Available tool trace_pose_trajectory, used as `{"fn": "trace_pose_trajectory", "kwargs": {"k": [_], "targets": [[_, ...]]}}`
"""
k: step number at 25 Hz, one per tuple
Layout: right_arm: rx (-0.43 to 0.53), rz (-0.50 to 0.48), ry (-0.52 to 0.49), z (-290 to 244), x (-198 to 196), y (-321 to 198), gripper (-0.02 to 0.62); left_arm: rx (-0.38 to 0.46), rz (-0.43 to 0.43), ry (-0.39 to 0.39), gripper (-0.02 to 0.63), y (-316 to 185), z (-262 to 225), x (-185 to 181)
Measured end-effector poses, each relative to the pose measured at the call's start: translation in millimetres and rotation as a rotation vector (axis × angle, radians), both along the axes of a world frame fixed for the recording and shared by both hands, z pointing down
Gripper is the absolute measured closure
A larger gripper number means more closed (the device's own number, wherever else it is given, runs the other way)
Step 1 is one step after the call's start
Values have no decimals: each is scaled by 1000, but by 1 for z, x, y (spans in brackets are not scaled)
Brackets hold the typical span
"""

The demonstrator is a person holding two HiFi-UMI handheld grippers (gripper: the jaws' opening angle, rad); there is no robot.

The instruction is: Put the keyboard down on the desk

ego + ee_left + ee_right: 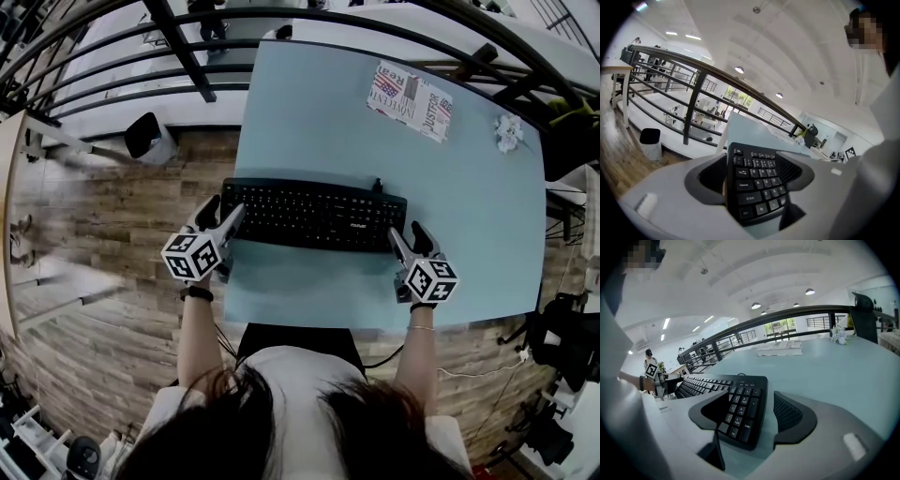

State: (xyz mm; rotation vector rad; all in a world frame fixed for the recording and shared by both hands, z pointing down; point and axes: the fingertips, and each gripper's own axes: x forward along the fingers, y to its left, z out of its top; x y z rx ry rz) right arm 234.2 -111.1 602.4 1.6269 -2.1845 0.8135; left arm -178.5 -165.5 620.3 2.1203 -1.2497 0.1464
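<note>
On the pale blue desk, near its front edge and toward the person, the black keyboard is seen lying flat with its keys facing up and its long side running across the desk. A short stub of cable is visible at its back edge. The left end of the keyboard is straddled by the left gripper. In the left gripper view its jaws are spread, with one pad just outside the keyboard's end and the other over the keys, and nothing is pinched. The right end is flanked in the same way by the right gripper. In the right gripper view its jaws are held apart, the number pad is framed between them, and a strip of bare desk is seen between the keyboard's edge and the outer pad. Farther back on the desk, well apart from the keyboard, a printed newspaper sheet is laid flat, and a small crumpled white object is seen near the right edge. Beyond the desk a dark metal railing is seen, and to the left a black bin is stood on the wooden floor.
</note>
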Motion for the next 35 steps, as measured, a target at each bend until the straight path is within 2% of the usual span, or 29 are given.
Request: {"fn": "trace_pose_trajectory", "kwargs": {"k": [10, 21, 25, 28, 35], "targets": [[161, -39, 7, -65, -10, 1, 322, 150, 48, -111, 258, 6, -62, 13], [399, -132, -6, -166, -30, 6, 325, 356, 101, -116, 261, 14, -157, 50], [473, -178, 30, -197, -36, 15, 359, 424, 125, -95, 273, 23, -193, 66], [523, -206, 57, -216, -41, 23, 380, 471, 136, -69, 308, 31, -216, 79], [601, -221, 54, -252, -50, 38, 469, 528, 170, -90, 417, 54, -243, 102]]}}
